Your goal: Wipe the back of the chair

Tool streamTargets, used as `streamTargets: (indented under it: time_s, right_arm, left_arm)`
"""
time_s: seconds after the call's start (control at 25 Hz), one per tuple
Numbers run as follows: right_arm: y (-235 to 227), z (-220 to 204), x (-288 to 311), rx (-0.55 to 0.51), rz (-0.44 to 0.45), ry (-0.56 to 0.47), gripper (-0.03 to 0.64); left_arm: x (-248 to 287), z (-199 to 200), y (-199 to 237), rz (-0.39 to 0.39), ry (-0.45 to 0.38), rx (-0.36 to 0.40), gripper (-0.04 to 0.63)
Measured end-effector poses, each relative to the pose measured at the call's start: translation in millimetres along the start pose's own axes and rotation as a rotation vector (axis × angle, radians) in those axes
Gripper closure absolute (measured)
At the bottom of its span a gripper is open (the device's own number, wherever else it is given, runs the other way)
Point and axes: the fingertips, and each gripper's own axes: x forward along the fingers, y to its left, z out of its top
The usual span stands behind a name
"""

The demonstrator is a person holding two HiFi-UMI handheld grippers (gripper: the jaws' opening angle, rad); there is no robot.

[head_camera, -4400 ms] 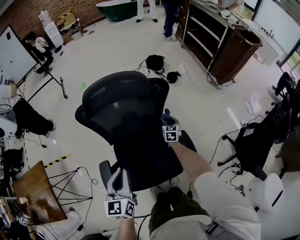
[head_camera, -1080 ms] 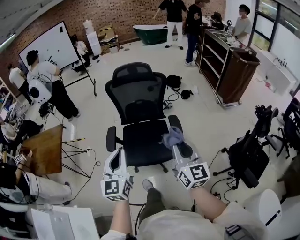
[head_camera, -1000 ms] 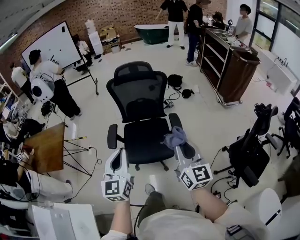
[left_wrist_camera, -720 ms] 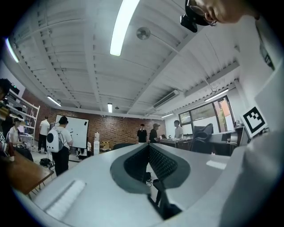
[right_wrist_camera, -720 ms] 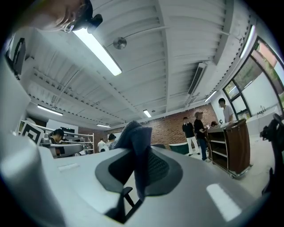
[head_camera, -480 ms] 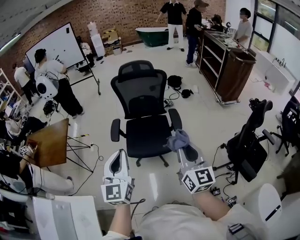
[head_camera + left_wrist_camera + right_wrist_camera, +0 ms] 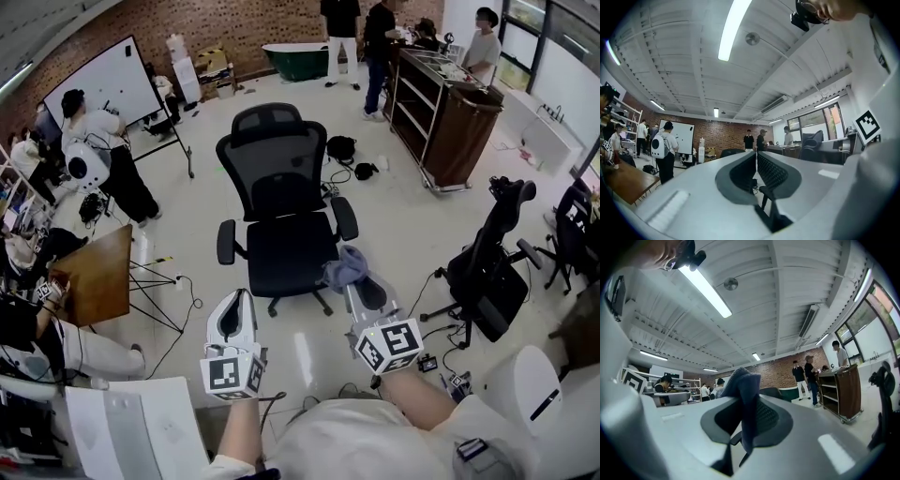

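Observation:
The black mesh office chair [image 7: 273,192] stands in the middle of the floor with its seat toward me, and its backrest [image 7: 270,150] faces me from the front. My right gripper [image 7: 353,287] is shut on a grey-blue cloth [image 7: 345,266], which bunches over its tips just short of the seat's front right corner. In the right gripper view the cloth [image 7: 743,390] hangs between the right gripper's [image 7: 746,423] pads. My left gripper [image 7: 236,304] hovers in front of the seat, apart from the chair. The left gripper [image 7: 756,158] shows shut jaws with nothing between them.
A brown service cart [image 7: 451,117] stands at the right, with a second black chair [image 7: 491,270] nearer. A wooden table [image 7: 97,286] and tripod legs are at the left, a whiteboard [image 7: 109,82] behind. Cables lie on the floor, and several people stand around the room.
The right gripper with the cloth has come off the chair's back. I now stand farther off, at the chair's front, both grippers held low before the seat.

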Motion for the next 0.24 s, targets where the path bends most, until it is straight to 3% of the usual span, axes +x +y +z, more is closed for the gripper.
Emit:
streamTargets:
  time_s: [0.24]
  right_arm:
    - [10.0,3.4,-6.2,-0.012,0.015,0.016,0.572]
  left_arm:
    - [-8.6,2.8,-5.1,-0.001,-0.005,-0.04,0.517]
